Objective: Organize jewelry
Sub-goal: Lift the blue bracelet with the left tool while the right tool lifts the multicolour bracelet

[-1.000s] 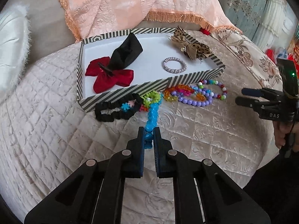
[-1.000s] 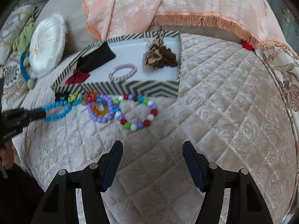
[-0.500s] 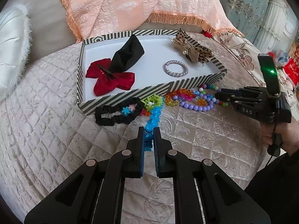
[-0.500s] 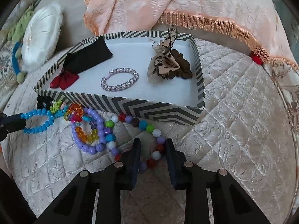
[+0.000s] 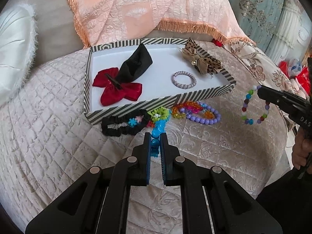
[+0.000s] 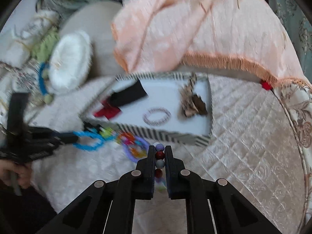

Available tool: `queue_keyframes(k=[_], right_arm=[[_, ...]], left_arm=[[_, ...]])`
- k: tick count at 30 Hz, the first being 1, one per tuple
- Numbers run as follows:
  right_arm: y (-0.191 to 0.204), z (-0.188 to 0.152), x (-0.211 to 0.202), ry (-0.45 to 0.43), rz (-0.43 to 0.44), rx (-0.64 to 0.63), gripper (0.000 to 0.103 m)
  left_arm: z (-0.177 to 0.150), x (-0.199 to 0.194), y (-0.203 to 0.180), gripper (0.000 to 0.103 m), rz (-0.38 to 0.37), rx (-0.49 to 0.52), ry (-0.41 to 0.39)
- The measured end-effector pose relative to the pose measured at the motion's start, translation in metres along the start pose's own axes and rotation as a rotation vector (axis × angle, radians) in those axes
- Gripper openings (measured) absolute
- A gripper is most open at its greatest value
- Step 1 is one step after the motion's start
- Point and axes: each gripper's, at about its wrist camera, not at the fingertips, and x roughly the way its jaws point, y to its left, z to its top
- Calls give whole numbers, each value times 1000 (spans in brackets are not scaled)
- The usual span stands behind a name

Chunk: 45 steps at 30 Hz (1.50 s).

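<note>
The multicoloured bead bracelet [image 5: 255,105] is being held clamped in the right gripper [image 6: 160,157], hanging clear of the quilt just beside the striped tray [image 5: 156,102]. The blue bead bracelet [image 5: 158,130] is being pinched by the left gripper [image 5: 155,142] while its far end is lying among the loose bracelets [image 5: 195,112] — these risk being dragged along. Round beads are being gripped narrowly — slippage is being risked.

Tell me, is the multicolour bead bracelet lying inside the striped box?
No, the multicolour bracelet hangs from the right gripper, outside the striped box.
</note>
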Motion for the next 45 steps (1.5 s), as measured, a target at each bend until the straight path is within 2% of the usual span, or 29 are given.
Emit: queue_keyframes(k=[45], right_arm=[[18, -3, 18, 48, -6, -42, 8]], left_arm=[[1, 4, 0, 7, 49, -2, 5]])
